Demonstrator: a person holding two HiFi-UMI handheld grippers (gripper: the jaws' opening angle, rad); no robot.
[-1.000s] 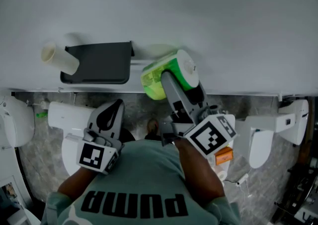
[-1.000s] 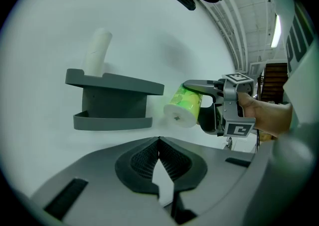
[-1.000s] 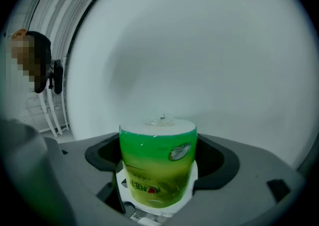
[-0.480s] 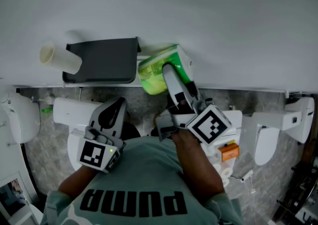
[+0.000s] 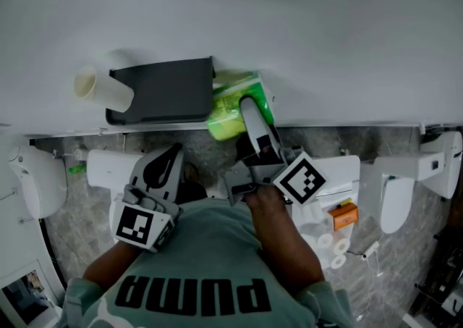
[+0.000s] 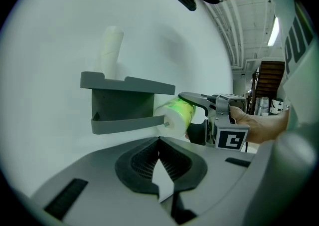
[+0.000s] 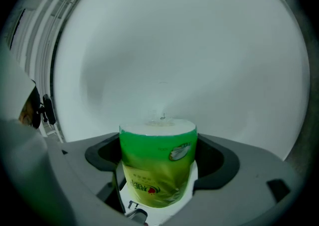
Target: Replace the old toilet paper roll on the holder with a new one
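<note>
Head view overhead, left gripper view sideways, sharing holder [image 5: 160,91]

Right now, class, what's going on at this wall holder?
A person works with a hand-held gripper in each hand. The right hand-held gripper is clamped on a green-wrapped toilet paper roll and holds its end face against the free tip of the bar on the grey holder. The roll does not look threaded on yet. A bare cardboard tube stands on the holder's top shelf. The left hand-held gripper is shut on nothing and hangs lower.
</note>
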